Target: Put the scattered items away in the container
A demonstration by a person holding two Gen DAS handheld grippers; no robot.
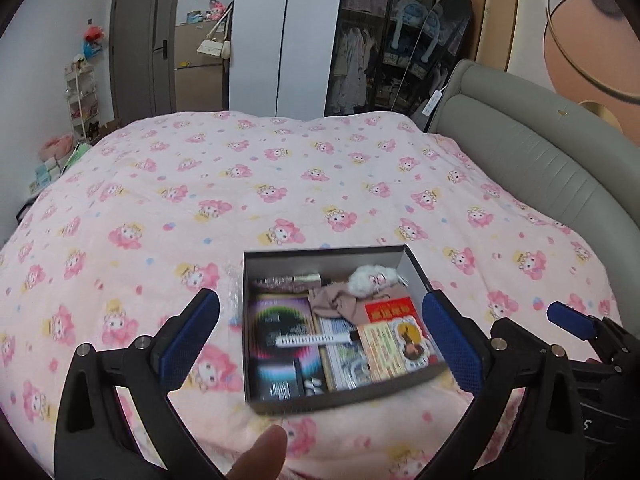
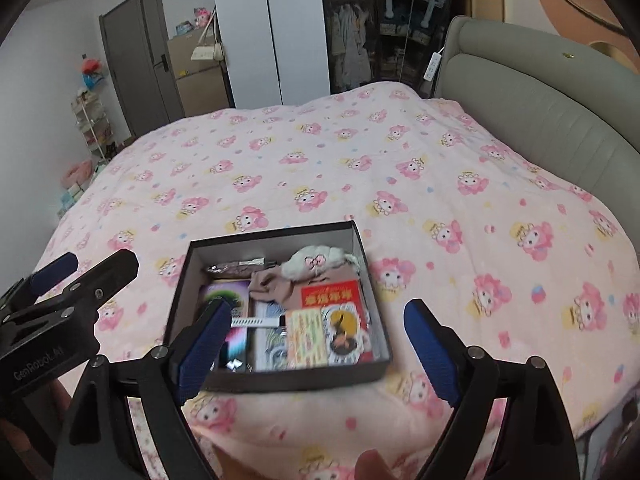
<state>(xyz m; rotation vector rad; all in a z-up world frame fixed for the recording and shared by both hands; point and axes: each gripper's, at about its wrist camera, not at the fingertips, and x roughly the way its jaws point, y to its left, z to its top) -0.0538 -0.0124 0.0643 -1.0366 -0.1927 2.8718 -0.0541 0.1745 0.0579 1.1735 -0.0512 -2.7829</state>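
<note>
- Left gripper (image 1: 320, 330): jaws spread wide, nothing pinched; held above the near edge of the box (image 1: 416, 272), box framed between its blue pads.
- Right gripper (image 2: 318, 344): jaws likewise spread, empty; box lies ahead and slightly left of it, its left pad overlapping the box's near-left corner in view.
- Box: dark rigid cardboard, rectangular, open-topped, resting on the pink cartoon-print quilt (image 1: 280, 168); long axis runs away from the grippers.
- Inside are seen: white slotted comb (image 1: 316, 339) lying crosswise, red booklet (image 2: 334, 294), beige soft cloth (image 1: 334, 302), fluffy white plush (image 2: 316, 260), glossy black packet (image 1: 280, 320).
- No loose item is visible on the quilt; task judged nearly finished.
- Neither hand clearly nearer.
</note>
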